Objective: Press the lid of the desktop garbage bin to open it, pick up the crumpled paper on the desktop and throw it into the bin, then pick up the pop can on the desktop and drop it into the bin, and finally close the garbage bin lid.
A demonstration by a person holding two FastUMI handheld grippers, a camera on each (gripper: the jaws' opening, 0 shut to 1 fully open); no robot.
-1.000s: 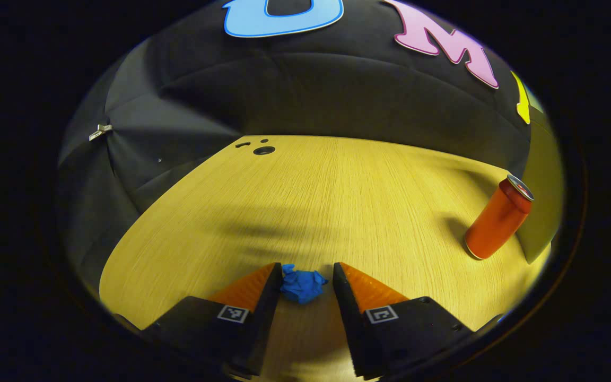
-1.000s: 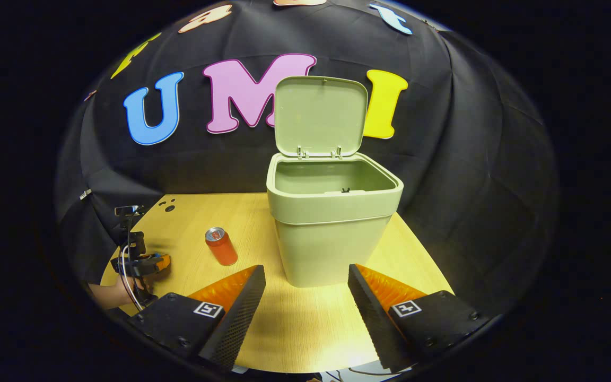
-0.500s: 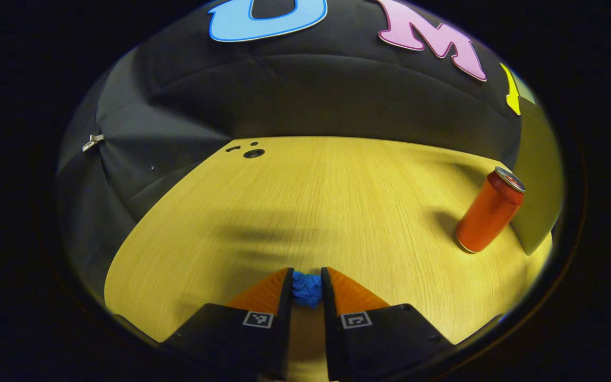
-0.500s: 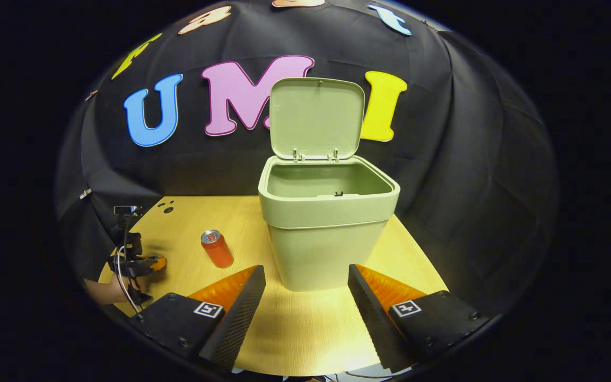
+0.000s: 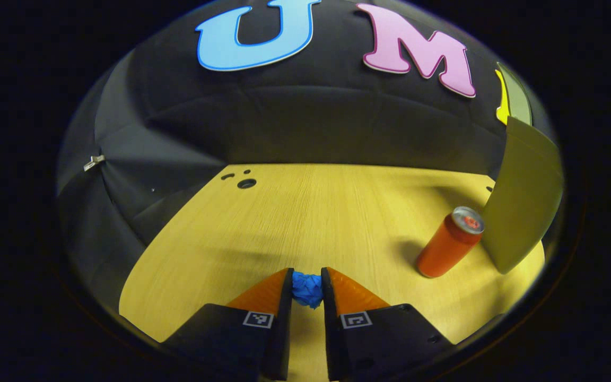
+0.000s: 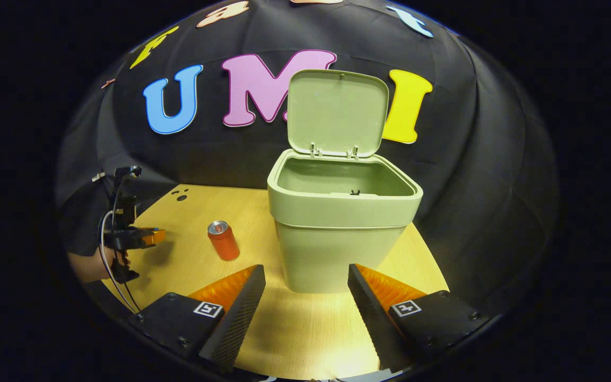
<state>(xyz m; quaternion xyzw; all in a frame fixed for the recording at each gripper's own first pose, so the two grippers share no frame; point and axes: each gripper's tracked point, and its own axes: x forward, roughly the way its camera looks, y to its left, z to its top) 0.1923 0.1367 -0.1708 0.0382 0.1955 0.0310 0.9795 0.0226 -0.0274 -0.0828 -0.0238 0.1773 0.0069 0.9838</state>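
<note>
Left gripper view: left gripper (image 5: 306, 289) pinches the paper ball (image 5: 306, 288), lifted (can (image 5: 448, 242) waits). Next, carry it over the open bin (image 6: 337, 223); right gripper (image 6: 305, 289) spread.

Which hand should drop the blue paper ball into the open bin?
Left. The left gripper has its jaws shut on the paper ball. The right gripper is open and empty, facing the bin, whose lid stands open.
</note>
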